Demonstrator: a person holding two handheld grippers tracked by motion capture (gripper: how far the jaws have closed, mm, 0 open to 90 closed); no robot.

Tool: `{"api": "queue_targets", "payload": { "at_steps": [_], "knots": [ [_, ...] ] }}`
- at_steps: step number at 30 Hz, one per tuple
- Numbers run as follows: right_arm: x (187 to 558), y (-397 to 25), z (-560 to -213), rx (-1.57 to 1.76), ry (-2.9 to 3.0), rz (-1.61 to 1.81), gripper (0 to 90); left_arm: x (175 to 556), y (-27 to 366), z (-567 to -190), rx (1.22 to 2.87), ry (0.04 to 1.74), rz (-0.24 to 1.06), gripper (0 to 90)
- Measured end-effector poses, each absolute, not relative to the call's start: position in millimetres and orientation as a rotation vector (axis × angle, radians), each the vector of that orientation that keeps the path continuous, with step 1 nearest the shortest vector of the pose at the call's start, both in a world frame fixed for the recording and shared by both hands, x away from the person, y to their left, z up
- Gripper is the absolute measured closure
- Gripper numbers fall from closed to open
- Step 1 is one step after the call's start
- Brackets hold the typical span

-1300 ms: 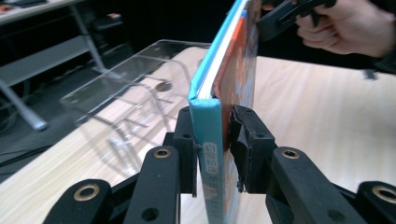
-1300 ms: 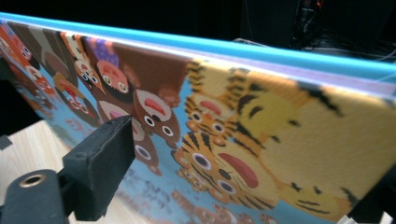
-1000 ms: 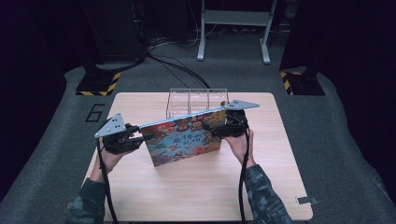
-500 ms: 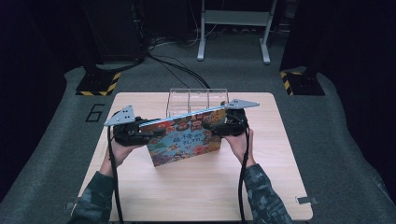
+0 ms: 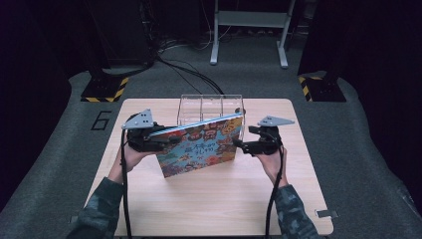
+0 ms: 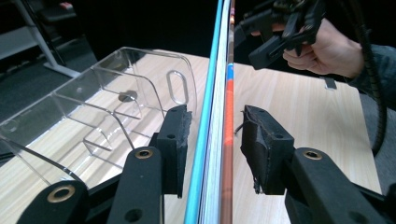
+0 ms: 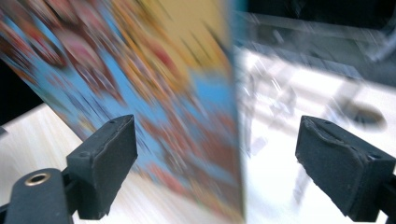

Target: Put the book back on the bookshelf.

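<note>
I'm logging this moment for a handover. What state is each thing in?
Colourful picture book: closed, lifted on edge, tilted.
Clear plastic divided rack: empty, upright on table.
Left gripper: jaws around the book's edge, small gaps showing.
Right gripper: wide open.

Setting: a lab or recording studio, not a home. A light wooden table (image 5: pixel 209 199) with rounded corners stands alone on grey carpet (image 5: pixel 59 164). Dark curtains or black walls close off the back and both sides. Black stand bases with yellow-black hazard tape (image 5: pixel 102 90) sit on the floor beyond the table's far left and far right corners. Black cables (image 5: pixel 194 74) run across the carpet toward a grey metal frame (image 5: pixel 249 30). A large "6" (image 5: pixel 101 121) is marked on the floor by the table's left edge.
</note>
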State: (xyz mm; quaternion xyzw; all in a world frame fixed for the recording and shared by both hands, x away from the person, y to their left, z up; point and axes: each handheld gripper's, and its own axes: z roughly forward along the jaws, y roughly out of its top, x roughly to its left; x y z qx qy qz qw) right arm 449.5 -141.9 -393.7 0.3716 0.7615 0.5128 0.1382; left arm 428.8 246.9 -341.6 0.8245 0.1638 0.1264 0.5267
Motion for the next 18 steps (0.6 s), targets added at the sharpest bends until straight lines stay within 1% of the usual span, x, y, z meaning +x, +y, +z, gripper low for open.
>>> {"api": "queue_targets", "payload": {
  "at_steps": [3,4,6,8,9,10,13,15,17,18],
  "knots": [
    [447.5,-168.5,-422.6,1.190,2.195,1.428,11.5,429.6,246.3,-341.4,1.981,0.380,0.307,67.8],
    [446.5,-179.2,-435.2,1.247,2.183,1.396,11.3,429.6,246.1,-341.4,1.984,0.380,0.312,71.5],
    [445.5,-195.6,-454.4,1.331,2.154,1.357,10.7,429.4,246.1,-341.4,1.987,0.377,0.301,74.6],
    [445.6,-207.0,-469.0,1.374,2.127,1.284,10.1,429.3,246.1,-341.4,1.986,0.378,0.300,75.6],
    [446.5,-212.9,-478.6,1.417,2.109,1.237,8.0,429.0,246.0,-341.4,1.986,0.380,0.298,75.9],
    [446.8,-215.5,-483.5,1.444,2.103,1.206,7.2,429.1,246.1,-341.2,1.989,0.368,0.313,76.1],
    [449.4,-220.9,-498.3,1.459,2.097,1.068,6.0,428.3,245.8,-341.1,1.991,0.371,0.302,76.1],
    [452.2,-224.7,-506.3,1.472,2.095,1.060,6.1,429.0,245.7,-339.4,2.003,0.389,0.277,76.0],
    [454.3,-228.2,-511.1,1.484,2.084,1.079,6.6,430.6,245.2,-337.9,2.009,0.408,0.207,76.0],
    [454.7,-230.0,-514.1,1.505,2.082,1.095,6.5,430.3,245.0,-337.5,2.014,0.408,0.198,76.1]
  ]
}}
